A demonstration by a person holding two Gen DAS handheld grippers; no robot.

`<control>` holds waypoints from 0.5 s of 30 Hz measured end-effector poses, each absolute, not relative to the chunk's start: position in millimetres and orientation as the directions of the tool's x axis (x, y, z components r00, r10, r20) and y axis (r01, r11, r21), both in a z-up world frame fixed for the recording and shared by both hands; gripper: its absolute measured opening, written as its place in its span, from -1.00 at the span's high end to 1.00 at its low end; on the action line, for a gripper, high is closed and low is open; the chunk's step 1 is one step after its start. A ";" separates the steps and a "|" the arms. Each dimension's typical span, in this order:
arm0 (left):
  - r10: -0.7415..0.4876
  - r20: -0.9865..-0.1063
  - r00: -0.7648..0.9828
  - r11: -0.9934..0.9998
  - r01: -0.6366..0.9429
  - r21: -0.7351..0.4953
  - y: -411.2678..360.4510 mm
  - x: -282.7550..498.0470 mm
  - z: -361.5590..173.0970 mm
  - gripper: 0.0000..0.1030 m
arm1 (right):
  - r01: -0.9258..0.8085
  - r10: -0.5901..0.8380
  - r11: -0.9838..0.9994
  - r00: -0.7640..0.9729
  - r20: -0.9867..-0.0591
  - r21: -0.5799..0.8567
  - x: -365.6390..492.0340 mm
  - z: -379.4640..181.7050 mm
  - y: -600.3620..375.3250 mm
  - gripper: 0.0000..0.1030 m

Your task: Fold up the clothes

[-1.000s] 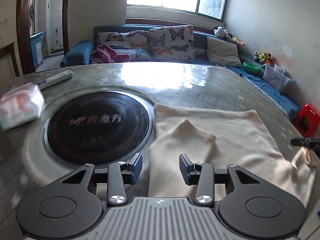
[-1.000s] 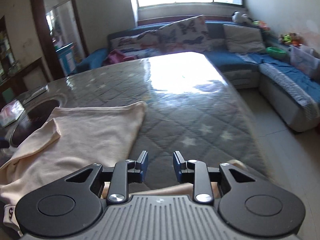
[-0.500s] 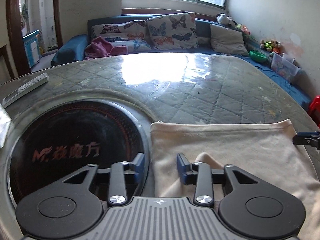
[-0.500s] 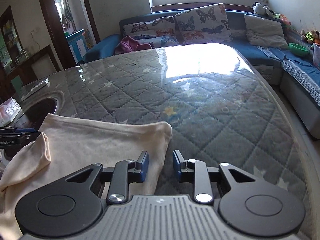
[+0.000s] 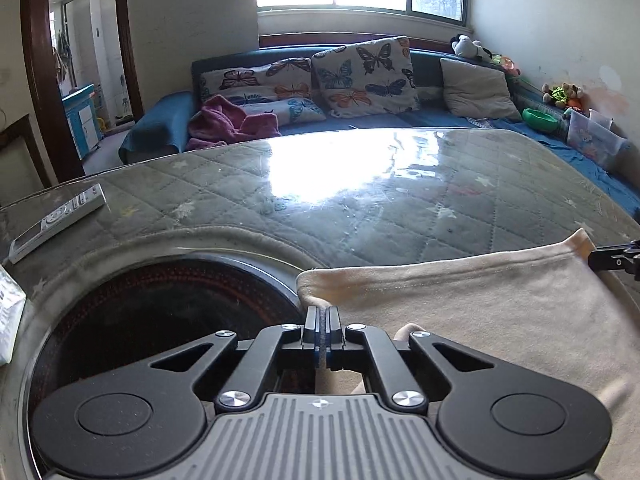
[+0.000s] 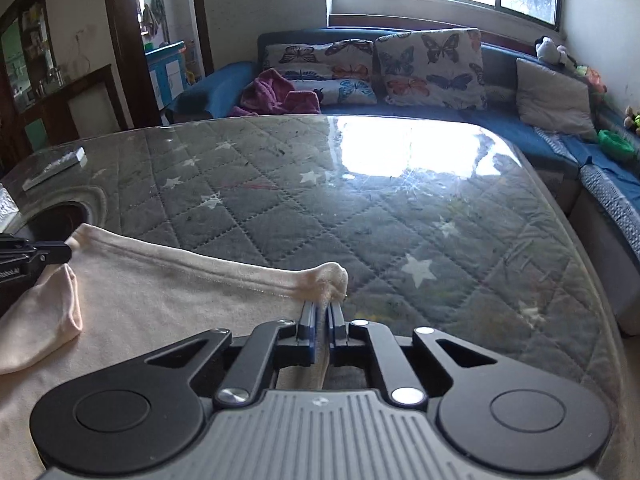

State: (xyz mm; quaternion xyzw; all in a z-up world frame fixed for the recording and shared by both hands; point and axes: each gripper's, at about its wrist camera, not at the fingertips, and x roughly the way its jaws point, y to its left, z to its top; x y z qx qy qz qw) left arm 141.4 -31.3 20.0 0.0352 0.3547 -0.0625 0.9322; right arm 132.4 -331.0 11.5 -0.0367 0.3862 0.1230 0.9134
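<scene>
Fingers of the left gripper [image 5: 322, 330] pinched together on the left far corner of the cream garment [image 5: 480, 312]; fingers of the right gripper [image 6: 320, 330] likewise clamped on the right far corner, a bunched tuft of fabric poking out past the tips. Cream garment spread flat on the quilted, glass-topped table [image 6: 400, 208], hemmed far edge drawn fairly taut between the two grips, left edge lying just beside the round black induction hob [image 5: 160, 320] set into the table. One loose sleeve [image 6: 44, 320] folded over onto the body near the left grip. Remote control [image 5: 60, 224] well apart, on the far left of the table.

Step in hand, by judgement: both far corners secured, ready for a lengthwise fold. Next move likely calls for lifting both corners together, keeping the hem level and taut, carrying it back toward the near edge and laying it down squarely. Worth watching: the sleeve slipping out of place, and uneven height between the two grips skewing the fold.
</scene>
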 end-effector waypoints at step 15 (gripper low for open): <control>-0.399 -0.649 0.648 0.889 0.447 -0.100 -103.7 10.2 40.7 0.68 | -0.195 0.130 0.981 0.717 -0.685 -0.019 -35.5 45.9 -398.2 0.28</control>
